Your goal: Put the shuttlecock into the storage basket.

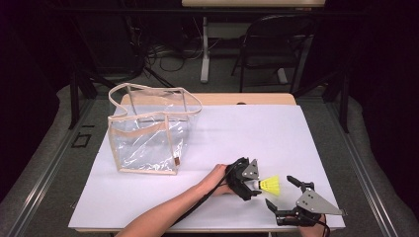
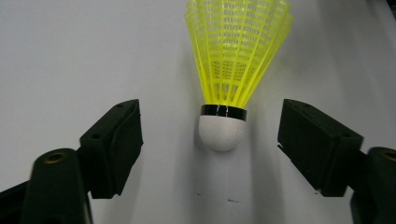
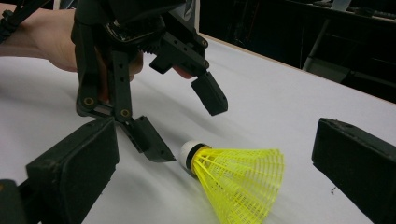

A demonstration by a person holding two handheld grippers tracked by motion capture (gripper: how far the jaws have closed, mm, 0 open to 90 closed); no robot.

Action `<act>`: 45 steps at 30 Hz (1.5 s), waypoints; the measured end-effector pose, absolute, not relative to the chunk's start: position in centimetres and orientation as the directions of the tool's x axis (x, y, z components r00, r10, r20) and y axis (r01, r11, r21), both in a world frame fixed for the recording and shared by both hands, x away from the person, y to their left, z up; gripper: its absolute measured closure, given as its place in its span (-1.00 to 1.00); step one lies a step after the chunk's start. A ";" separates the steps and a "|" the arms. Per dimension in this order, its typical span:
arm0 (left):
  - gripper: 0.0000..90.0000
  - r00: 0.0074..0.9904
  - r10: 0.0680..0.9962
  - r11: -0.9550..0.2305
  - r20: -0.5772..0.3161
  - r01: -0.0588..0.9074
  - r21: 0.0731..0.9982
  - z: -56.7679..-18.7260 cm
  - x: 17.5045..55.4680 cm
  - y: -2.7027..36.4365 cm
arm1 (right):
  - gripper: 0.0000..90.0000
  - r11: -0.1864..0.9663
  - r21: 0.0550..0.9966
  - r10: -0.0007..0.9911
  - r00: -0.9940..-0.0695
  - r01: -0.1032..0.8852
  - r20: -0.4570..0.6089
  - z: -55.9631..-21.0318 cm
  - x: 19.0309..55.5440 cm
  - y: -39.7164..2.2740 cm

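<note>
A yellow shuttlecock (image 1: 271, 185) with a white cork lies on its side on the white table (image 1: 247, 128), near the front right. My left gripper (image 1: 256, 184) stands open around the cork end. In the left gripper view the cork (image 2: 222, 133) sits between the two black jaws with a gap on each side. My right gripper (image 1: 280, 191) rests just right of the shuttlecock, open wide and holding nothing. From the right gripper view the yellow skirt (image 3: 240, 182) lies between its jaws, and the left gripper (image 3: 187, 129) straddles the cork beyond.
A clear plastic bag (image 1: 148, 133) with beige trim and handles stands upright at the table's left. A dark chair (image 1: 276, 44) and a desk leg stand behind the table. The table's front edge runs close to both hands.
</note>
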State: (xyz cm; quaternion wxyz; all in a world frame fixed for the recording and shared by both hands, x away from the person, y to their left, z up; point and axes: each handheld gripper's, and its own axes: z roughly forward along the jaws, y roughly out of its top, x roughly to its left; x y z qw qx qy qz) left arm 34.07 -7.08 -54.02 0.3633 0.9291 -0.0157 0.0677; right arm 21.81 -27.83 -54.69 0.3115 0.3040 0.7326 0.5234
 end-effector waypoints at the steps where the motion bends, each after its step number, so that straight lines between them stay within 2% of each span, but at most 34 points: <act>1: -0.37 0.991 0.014 -0.736 0.134 -0.080 0.672 -54.1 34.0 -7.2 | -1.00 0.268 0.956 0.771 -0.621 0.120 -0.138 -54.7 21.8 -27.8; 9: 0.03 0.992 -0.026 -0.742 0.120 -0.100 0.663 -54.6 34.1 -7.6 | -0.99 0.270 0.955 0.771 -0.623 0.125 -0.136 -54.7 21.8 -27.8; 24: 0.40 0.992 -0.059 -0.747 0.110 -0.117 0.655 -55.2 34.5 -7.9 | -0.99 0.272 0.954 0.769 -0.624 0.126 -0.137 -54.8 21.9 -27.8; 31: 0.44 0.990 -0.086 -0.739 0.113 -0.140 0.659 -55.1 34.6 -7.8 | -1.00 0.272 0.954 0.770 -0.623 0.127 -0.137 -54.8 21.9 -27.9; 45: 0.44 0.991 -0.056 -0.723 0.118 -0.122 0.681 -53.8 34.5 -6.6 | -0.99 0.272 0.954 0.772 -0.620 0.123 -0.140 -54.7 21.8 -27.9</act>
